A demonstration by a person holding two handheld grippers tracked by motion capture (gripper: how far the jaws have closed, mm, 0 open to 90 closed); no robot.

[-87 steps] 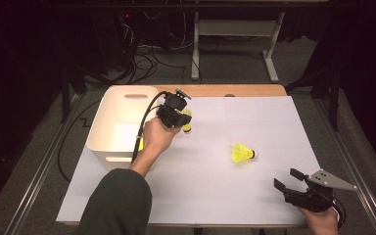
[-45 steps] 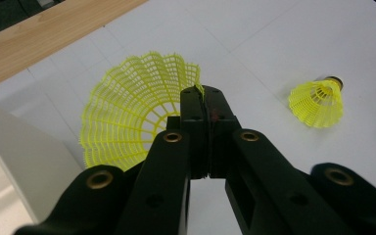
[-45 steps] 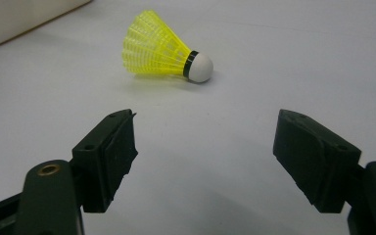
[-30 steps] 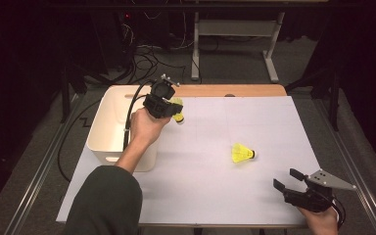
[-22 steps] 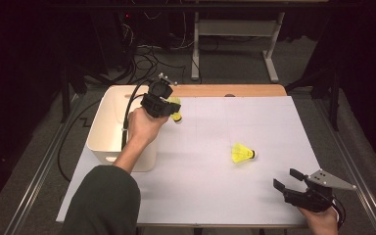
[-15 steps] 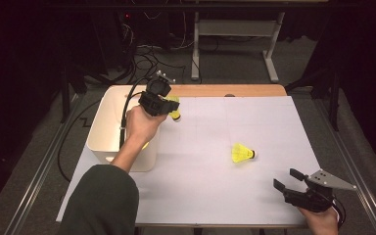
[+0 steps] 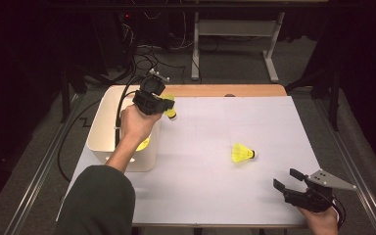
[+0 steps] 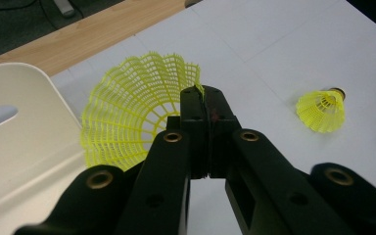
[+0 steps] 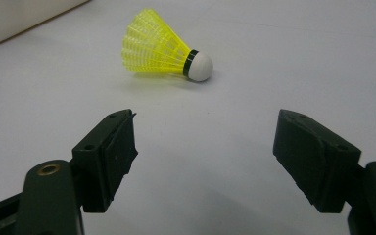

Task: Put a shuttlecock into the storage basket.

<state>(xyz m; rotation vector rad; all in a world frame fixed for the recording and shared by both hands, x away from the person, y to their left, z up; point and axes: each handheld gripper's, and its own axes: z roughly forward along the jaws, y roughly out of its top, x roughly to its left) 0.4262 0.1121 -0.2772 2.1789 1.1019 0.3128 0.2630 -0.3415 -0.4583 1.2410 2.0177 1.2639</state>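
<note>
Table (image 7: 215, 196), white sheet over wood top.
On it: white bin (image 7: 100, 129) at left edge, yellow shuttlecock (image 7: 242, 153) lying on its side mid-right, well apart from bin. Bare wood strip (image 7: 215, 90) along far edge.

The white tabletop (image 7: 215, 147) is brightly and evenly lit from above, with soft, faint shadows; the surroundings along the frame edges fall into deep darkness. Close-up jaws look slightly blurred.

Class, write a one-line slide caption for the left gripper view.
Left tongs shut on a yellow shuttlecock's skirt beside the white bin.
</note>
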